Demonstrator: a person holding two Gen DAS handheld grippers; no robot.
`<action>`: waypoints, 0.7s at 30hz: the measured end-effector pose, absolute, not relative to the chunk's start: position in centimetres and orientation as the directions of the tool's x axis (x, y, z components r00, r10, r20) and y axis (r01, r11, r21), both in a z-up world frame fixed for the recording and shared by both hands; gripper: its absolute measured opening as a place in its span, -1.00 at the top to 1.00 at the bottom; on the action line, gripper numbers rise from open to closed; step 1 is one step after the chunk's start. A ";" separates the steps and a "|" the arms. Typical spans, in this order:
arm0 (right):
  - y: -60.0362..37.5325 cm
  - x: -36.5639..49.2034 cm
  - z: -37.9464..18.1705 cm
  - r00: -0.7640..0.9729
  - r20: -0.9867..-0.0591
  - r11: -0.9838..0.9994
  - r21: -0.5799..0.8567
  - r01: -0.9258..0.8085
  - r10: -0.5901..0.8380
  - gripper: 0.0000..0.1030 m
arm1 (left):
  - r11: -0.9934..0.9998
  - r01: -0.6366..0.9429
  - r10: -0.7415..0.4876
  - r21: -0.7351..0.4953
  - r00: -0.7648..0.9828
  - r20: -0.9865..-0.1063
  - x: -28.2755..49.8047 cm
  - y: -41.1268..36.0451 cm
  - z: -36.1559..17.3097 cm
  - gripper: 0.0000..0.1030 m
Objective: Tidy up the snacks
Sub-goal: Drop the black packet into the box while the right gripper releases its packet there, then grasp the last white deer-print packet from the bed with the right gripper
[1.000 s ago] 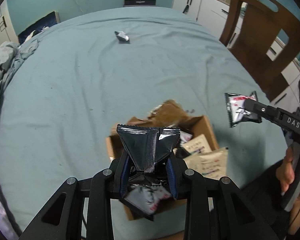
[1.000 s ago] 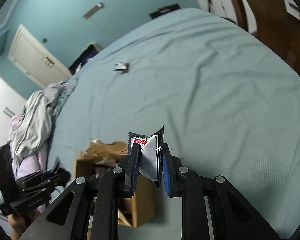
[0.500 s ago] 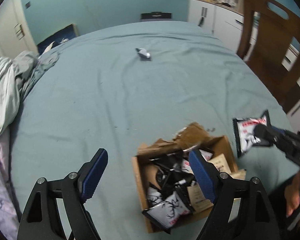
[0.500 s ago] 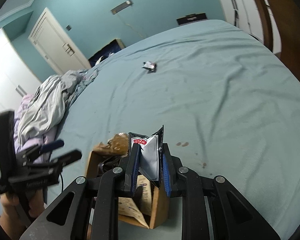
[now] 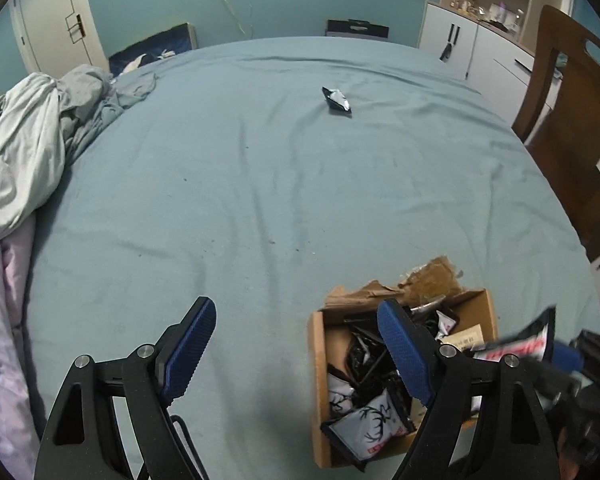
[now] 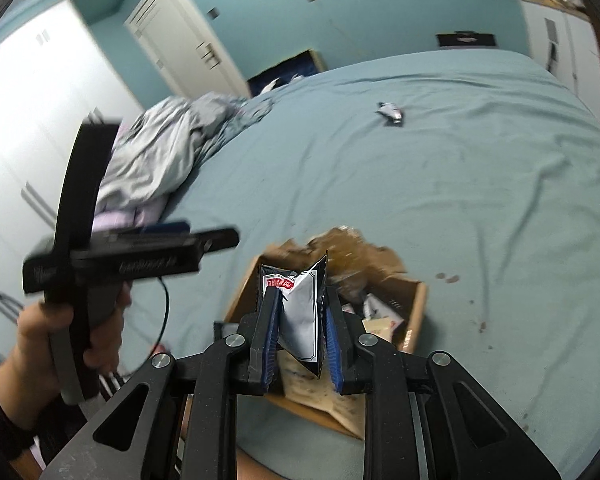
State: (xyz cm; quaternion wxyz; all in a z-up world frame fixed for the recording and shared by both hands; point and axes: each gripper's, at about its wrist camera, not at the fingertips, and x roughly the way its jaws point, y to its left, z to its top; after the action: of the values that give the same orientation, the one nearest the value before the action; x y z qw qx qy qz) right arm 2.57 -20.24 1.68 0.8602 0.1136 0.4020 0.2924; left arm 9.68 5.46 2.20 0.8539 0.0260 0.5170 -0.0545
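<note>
Change since earlier: left gripper [image 5: 296, 354] is no longer carrying the dark foil packet it was pinching a second ago; its jaws have been opening and are now standing wide with nothing between them, and it is sitting off to the side of the box.
Left wrist view: open brown cardboard box with torn flaps [image 5: 318, 364] is resting on the teal bedsheet [image 5: 260, 168], crowded with black and white snack packets [image 5: 370, 424]. One small silver-black packet [image 5: 337, 100] is lying alone, well apart, far up the sheet.
Right wrist view: right gripper [image 6: 302, 328] is hovering over the box [image 6: 414, 316], its jaws narrow and pinching a white packet with black edging and a red label [image 6: 300, 312]. A hand [image 6: 56, 340] is gripping the other tool's handle.
Risk: box looks nearly full, so the released packet may be landing on the heap and sliding over the rim onto the sheet.
Risk: the far packet is easy to overlook.
</note>
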 end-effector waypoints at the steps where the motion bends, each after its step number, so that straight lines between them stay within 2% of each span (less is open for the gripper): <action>1: -19.8 2.5 1.7 0.499 -0.628 0.800 0.424 -0.425 0.597 0.60 | 0.993 0.118 -0.065 -0.012 0.462 -0.884 9.7 5.5 2.3 -0.63; 5: -19.5 2.7 1.4 0.474 -0.630 0.785 0.442 -0.433 0.616 0.58 | 0.993 0.116 -0.064 -0.010 0.467 -0.882 9.7 5.6 2.3 -0.63; 6: -19.6 2.9 1.4 0.465 -0.631 0.782 0.457 -0.424 0.621 0.47 | 0.993 0.117 -0.063 -0.009 0.468 -0.882 9.6 5.6 2.3 -0.63; 7: -19.7 3.2 1.4 0.462 -0.629 0.779 0.469 -0.415 0.625 0.36 | 0.993 0.117 -0.062 -0.008 0.468 -0.881 9.6 5.6 2.3 -0.63; 9: -20.3 3.5 1.3 0.479 -0.627 0.789 0.483 -0.381 0.615 -0.33 | 0.993 0.119 -0.060 -0.004 0.469 -0.881 9.6 5.5 2.3 -0.63; 11: -20.5 3.6 1.4 0.511 -0.633 0.813 0.471 -0.342 0.581 -0.50 | 0.993 0.120 -0.058 -0.001 0.471 -0.880 9.6 5.5 2.3 -0.63; 21: -21.4 4.5 1.2 0.568 -0.707 0.902 0.389 -0.185 0.422 -0.50 | 0.993 0.121 -0.050 0.009 0.474 -0.879 9.6 5.1 2.3 -0.64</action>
State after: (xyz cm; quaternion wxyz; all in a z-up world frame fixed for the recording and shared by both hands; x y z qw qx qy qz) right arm 4.52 -21.36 1.17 0.8748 0.1370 0.4311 0.1734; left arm 9.64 5.11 2.33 0.8578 0.0350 0.5104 -0.0499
